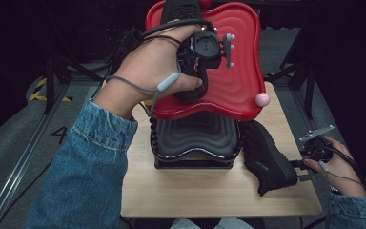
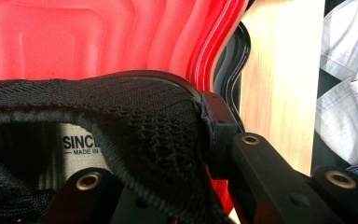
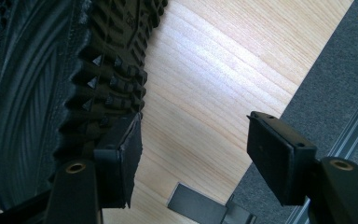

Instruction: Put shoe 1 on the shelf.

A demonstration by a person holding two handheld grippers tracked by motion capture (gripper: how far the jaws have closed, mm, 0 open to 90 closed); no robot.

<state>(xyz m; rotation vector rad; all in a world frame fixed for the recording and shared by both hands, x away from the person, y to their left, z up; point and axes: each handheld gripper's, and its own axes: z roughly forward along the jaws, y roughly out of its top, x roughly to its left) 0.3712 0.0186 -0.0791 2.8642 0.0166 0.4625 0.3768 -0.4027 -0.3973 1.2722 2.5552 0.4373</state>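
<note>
Looks like one black shoe is being set down on the red tray at upper centre, collar clenched in the left gripper, while the right gripper is being kept released beside the second shoe at lower right, probably next for grabbing.

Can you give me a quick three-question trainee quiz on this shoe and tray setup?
1. True or false: the left gripper is shut on a black shoe.
2. What colour is the upper tray?
A) blue B) red C) green
3. Where does the second shoe lie?

Key: 1 true. 2 B. 3 On the wooden table, beside the black tray, near the open right gripper.
</note>
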